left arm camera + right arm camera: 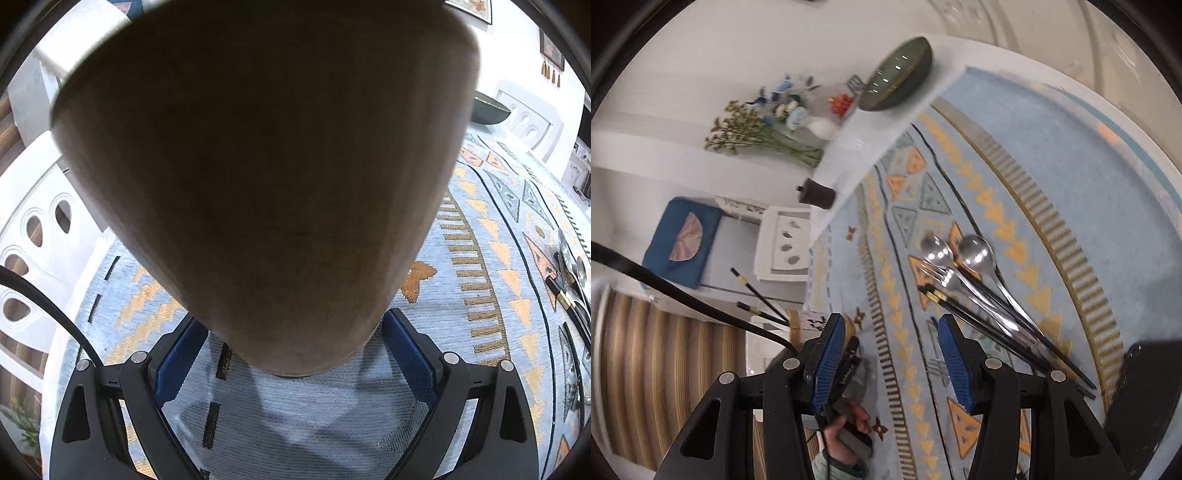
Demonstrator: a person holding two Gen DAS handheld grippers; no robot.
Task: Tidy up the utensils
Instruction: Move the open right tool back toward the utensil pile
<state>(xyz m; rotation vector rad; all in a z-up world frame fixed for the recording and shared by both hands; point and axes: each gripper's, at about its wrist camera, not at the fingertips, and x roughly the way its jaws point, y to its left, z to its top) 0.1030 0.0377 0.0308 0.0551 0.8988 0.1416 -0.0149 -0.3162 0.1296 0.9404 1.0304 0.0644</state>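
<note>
In the left wrist view, a white chair (40,236) with oval holes stands at the left edge, beside the tabletop (491,236), which is covered with a pale blue cloth with orange triangles. In the middle, a big wooden holder (258,177) fills most of the view. The left gripper (291,350) has its blue pads at both sides of the holder's base, and the jaws seem to grip it. At the far right lies a small pile of utensils (570,284), and a dark green bowl (489,107) stands farther back.

In the right wrist view, at the left, two black chopsticks (757,295) stick out of the same holder (809,323), which is mostly hidden behind the left finger of the right gripper (892,350). Below it a hand (846,432) holds the handle of the other gripper. The jaws of the right gripper stand open, with only the cloth between them. To the right of the jaws, well apart from the holder, lie two spoons (975,254), a fork (947,280) and more black chopsticks (997,325) together in a loose bundle on the tabletop (1100,192).
</note>
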